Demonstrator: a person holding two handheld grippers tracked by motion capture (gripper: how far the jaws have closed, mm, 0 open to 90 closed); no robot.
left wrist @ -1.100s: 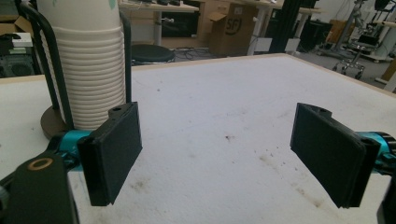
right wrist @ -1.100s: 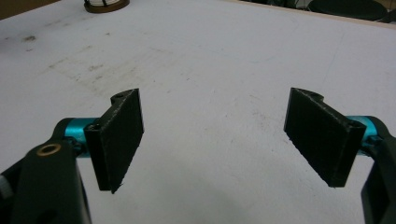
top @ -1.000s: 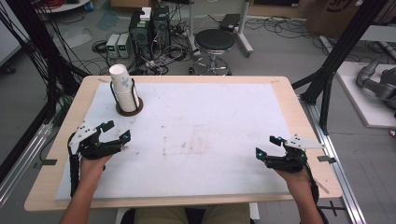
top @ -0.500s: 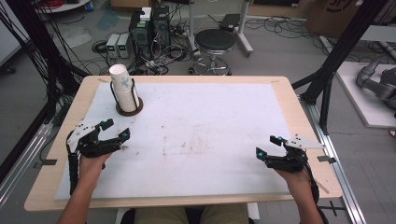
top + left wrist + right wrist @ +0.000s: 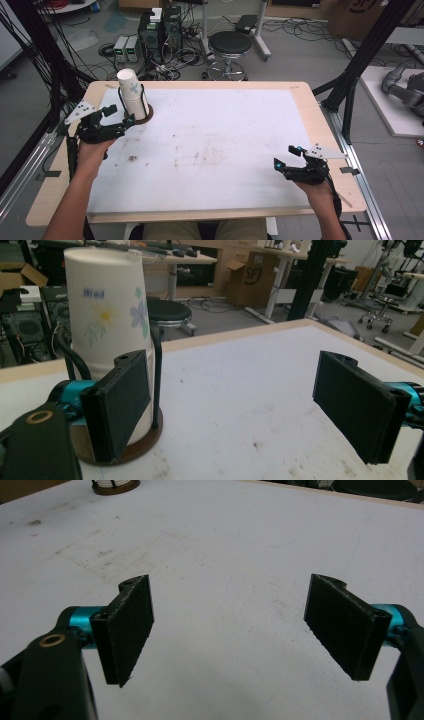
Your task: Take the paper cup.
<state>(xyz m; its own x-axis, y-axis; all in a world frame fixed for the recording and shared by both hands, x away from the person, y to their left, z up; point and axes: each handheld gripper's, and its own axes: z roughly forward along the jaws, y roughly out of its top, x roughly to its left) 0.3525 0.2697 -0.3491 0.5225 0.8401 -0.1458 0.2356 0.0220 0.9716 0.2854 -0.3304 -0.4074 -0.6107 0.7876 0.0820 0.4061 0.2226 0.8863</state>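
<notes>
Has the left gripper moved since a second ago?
Yes. The left gripper has moved forward toward the paper cup in its holder, fingers open beside it.

A white paper cup with flower drawings stands inverted in a round wire-framed holder.

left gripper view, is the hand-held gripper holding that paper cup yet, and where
Nothing is held. The left hand-held gripper is open beside the paper cup, with one jaw in front of its lower wall, not clamped.

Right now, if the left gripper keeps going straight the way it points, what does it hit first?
Probably the paper cup in its wire holder: the left gripper is open, and the cup sits just ahead, by one jaw.
</notes>
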